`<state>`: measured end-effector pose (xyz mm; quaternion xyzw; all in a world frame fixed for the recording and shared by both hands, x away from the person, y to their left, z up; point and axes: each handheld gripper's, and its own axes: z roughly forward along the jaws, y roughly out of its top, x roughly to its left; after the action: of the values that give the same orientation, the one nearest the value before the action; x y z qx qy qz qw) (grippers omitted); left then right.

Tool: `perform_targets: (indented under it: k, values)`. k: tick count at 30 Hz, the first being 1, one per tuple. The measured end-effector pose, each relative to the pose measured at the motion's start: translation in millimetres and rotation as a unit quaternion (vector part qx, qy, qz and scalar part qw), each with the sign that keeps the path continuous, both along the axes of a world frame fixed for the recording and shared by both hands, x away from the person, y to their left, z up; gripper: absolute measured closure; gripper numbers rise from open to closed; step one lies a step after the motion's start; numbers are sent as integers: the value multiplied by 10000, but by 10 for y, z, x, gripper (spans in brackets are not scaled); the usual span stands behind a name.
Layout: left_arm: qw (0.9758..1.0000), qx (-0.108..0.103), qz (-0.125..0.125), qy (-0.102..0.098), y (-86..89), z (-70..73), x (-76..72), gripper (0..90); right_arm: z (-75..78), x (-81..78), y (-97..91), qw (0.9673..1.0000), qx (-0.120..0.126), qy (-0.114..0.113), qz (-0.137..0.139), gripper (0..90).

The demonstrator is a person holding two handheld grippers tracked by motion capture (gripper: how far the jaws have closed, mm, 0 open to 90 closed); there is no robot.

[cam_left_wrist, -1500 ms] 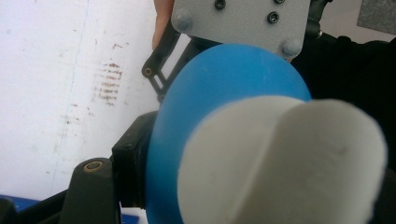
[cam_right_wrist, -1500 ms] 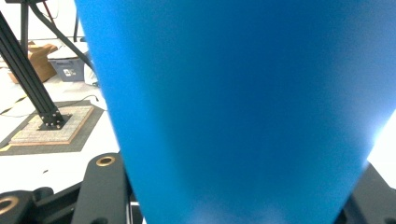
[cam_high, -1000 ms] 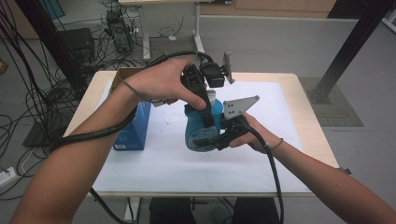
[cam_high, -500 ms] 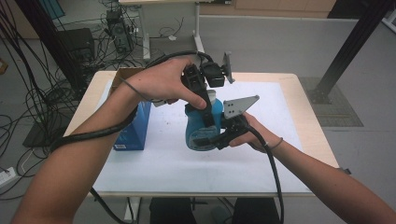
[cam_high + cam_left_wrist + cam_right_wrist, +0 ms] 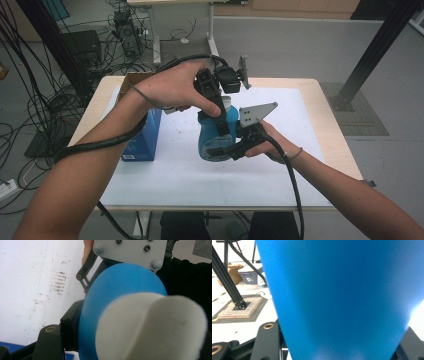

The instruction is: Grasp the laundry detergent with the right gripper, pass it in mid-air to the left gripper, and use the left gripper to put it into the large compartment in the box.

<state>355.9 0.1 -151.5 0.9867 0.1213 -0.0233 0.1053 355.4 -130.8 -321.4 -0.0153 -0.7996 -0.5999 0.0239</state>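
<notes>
Two grippers: both on one blue bottle [image 5: 212,135], held above the middle of the white table cover [image 5: 165,175].
Right gripper [image 5: 235,145]: I have it clamped around the bottle's body from the person's right; in the right gripper view the blue wall [image 5: 342,295] sits tight between the black jaws.
Left gripper [image 5: 215,107]: comes down from above onto the bottle's upper part; in the left gripper view the white cap [image 5: 152,327] lies right at the jaws, but I cannot tell whether they are closed on it.
Change since a second ago: almost none; bottle, both hands and both grippers sit where they were, with at most a slight shift.
Meaning for the work: I judge this a steady hold with the cap work, opening or tightening, not visibly advanced; the cap is still on.
Bottle posture: roughly upright, leaning a little, its base near the cover but I cannot tell if it touches.
Blue box [image 5: 145,135]: stands on the cover at the left, just beside the left forearm, apart from the bottle.
Cardboard box [image 5: 131,80]: behind the blue box at the table's far left corner.
Cables [image 5: 295,190]: trail from each gripper along the forearms.
</notes>
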Motion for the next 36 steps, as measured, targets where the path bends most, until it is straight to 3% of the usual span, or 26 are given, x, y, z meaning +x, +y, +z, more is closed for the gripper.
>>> perform_targets:
  k: [8, 11, 14, 15, 23, 36]
  values:
    - [9999, 27, 116, -14, -3, 11, 9, 353, -2, -1, -4, 10000, 89, -14, -42, 383]
    - [9998, 72, 151, -100, 1, -11, 14, 356, 29, 6, -25, 9997, 219, -69, -98, 297]
    - [9997, 69, 193, -148, 12, 4, 28, 357, 29, 17, -33, 9998, 143, 18, -139, 199]
    - [9997, 47, 208, -143, 20, 28, 34, 357, 8, 18, -29, 9997, 57, 100, -194, 126]
    - [9998, 29, 187, -117, 15, 42, 18, 358, 4, 20, -34, 9993, 80, -63, -372, 6]
    - [9997, 18, 207, -107, 20, 36, 18, 358, 32, 7, -58, 9990, -173, -223, -357, 0]
